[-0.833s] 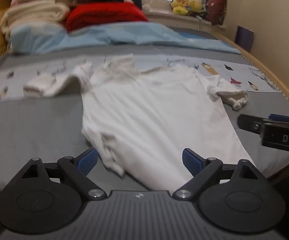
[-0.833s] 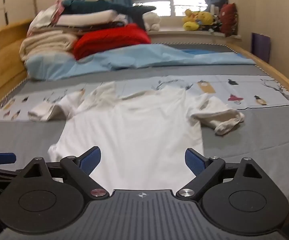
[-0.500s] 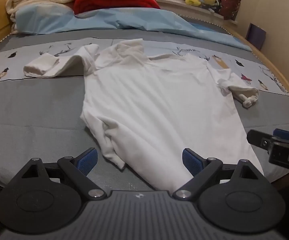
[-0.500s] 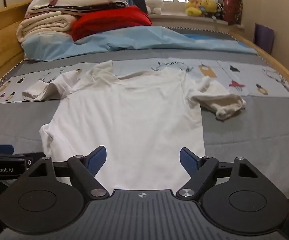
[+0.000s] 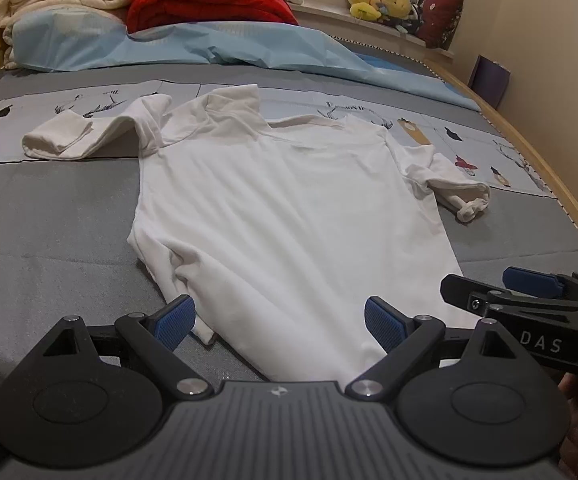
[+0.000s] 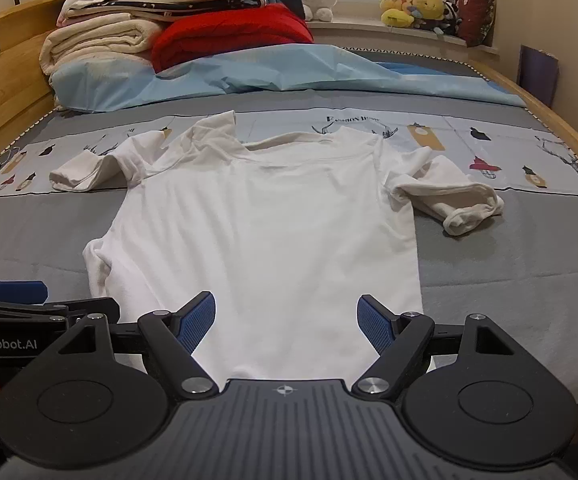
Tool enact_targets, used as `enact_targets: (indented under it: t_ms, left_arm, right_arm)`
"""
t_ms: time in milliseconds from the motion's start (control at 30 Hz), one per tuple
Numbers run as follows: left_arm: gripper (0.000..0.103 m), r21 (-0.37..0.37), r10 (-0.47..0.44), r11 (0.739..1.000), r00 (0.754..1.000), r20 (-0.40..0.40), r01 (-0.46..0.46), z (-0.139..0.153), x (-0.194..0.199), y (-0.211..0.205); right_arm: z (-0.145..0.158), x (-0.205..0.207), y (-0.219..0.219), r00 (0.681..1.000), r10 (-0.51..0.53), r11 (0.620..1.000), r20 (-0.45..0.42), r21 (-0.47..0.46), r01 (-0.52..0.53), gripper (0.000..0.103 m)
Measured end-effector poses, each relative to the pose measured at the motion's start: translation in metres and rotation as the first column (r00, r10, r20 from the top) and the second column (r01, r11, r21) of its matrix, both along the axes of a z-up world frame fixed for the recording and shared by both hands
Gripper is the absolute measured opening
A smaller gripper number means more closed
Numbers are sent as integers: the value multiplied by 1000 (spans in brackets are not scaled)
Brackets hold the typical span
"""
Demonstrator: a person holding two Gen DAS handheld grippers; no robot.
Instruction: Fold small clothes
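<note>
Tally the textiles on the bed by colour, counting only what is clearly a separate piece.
White: 1, the T-shirt
Red: 1, the folded blanket
Light blue: 1, the sheet
Cream: 1, the folded blanket
Total: 4; the upper stack is too jumbled to count.

white shirt (image 5: pixel 289 216), grey sheet (image 5: pixel 49 216), red blanket (image 5: pixel 209 4)

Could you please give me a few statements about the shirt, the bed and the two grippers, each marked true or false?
1. The white T-shirt lies spread out on the bed. True.
2. The left gripper is shut on the shirt's hem. False: its jaws stand open, gripping nothing.
3. The right gripper is open. True.
4. Both sleeves lie flat and smooth. False: the right-hand sleeve is bunched and rolled at its end.
5. A red blanket lies at the far end. True.
</note>
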State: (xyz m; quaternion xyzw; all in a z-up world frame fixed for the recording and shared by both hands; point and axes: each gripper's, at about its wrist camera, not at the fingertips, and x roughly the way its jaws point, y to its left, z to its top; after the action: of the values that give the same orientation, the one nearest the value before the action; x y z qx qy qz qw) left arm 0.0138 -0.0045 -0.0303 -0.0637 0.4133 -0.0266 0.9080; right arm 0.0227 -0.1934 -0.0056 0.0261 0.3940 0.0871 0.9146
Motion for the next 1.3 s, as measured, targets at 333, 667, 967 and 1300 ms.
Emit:
enact_targets:
  t_ms: [333,667,967,1300]
  left_arm:
    - [94,7,-5,1000,1000,4,5,-1,-1,1]
    - [94,9,-10,1000,1000,4,10,0,-1,-3]
    - [94,9,-8,1000,1000,4,8,0,-2,-3]
    - [94,9,-7,1000,1000,1,7,0,-3,-4]
  right_arm:
    - [7,-4,13,999,32,999,-4,-28,-32,80]
    - [7,-4,12,999,34,999,-7,-29,-34,80]
    - [6,-4,14,999,34,999,-5,-34,-35,80]
    - [6,-5,14,999,33,999,-5,-37,-33,80]
